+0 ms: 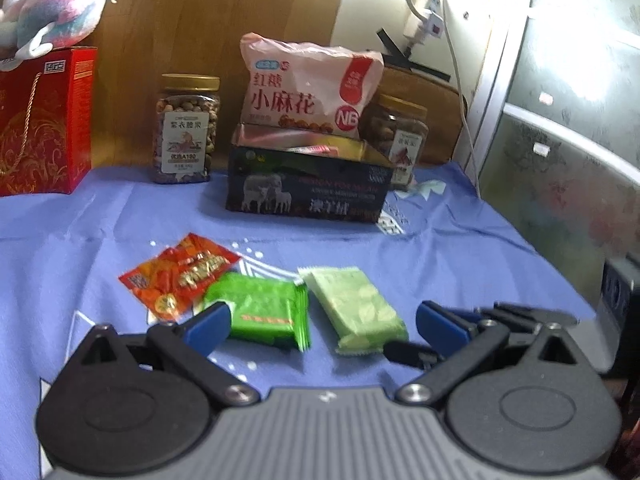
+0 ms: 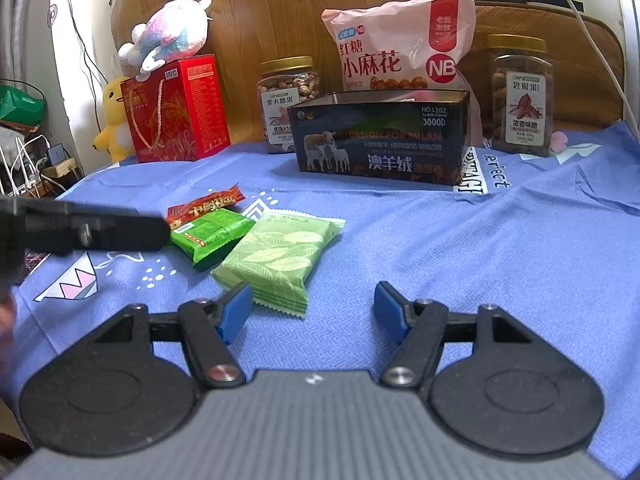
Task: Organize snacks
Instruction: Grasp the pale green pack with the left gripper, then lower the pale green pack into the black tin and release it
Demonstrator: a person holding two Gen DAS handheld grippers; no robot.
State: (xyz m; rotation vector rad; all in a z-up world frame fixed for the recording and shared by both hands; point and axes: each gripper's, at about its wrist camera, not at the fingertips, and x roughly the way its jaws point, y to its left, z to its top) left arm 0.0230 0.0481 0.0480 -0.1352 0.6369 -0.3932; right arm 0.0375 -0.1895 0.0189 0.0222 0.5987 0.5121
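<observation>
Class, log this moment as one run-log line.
left gripper: jaws open, empty | right gripper: jaws open, empty | three snack packets loose on blue cloth | dark box behind

The left gripper [image 1: 322, 322] tilts downward with its jaws spread wide and nothing between the blue pads [image 1: 210, 326]. The right gripper [image 2: 314, 312] tilts down likewise, jaws wide apart, pads [image 2: 236, 312] clear of any grip. In the right wrist view the left gripper reaches in from the left edge as a dark blurred shape.
</observation>
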